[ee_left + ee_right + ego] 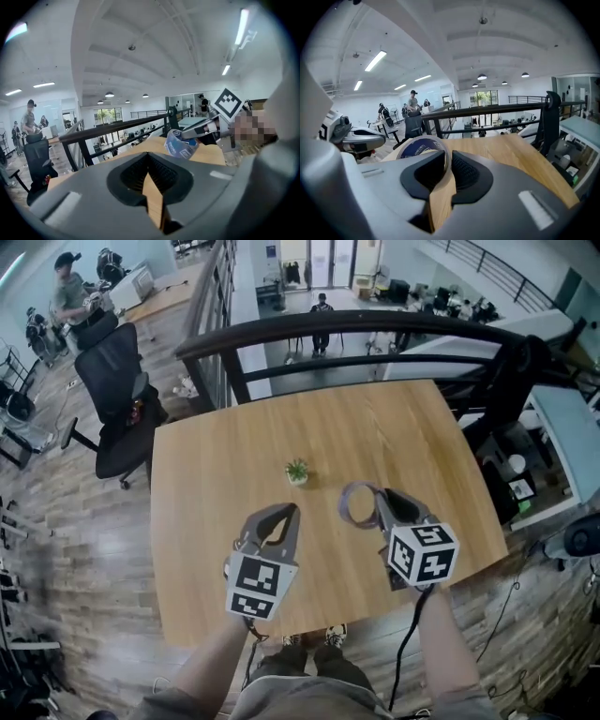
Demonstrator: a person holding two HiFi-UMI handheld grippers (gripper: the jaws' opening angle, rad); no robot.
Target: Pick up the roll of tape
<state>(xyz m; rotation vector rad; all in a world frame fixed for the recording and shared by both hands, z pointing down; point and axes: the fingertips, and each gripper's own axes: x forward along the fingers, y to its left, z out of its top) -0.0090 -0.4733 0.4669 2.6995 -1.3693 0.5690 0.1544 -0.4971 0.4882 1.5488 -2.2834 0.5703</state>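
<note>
The roll of tape, a thin ring with a blue printed inner face, hangs in the air above the wooden table. My right gripper is shut on its rim. In the right gripper view the roll stands on edge, its wall pinched between the pads of that gripper. My left gripper hovers to the left of the roll, apart from it, its jaws shut on nothing. The left gripper view looks past its own closed jaws at the roll, which the right gripper holds.
A small potted plant stands near the middle of the table. A dark railing runs behind the table's far edge, with a lower floor beyond. A black office chair sits at the left. People stand in the distance.
</note>
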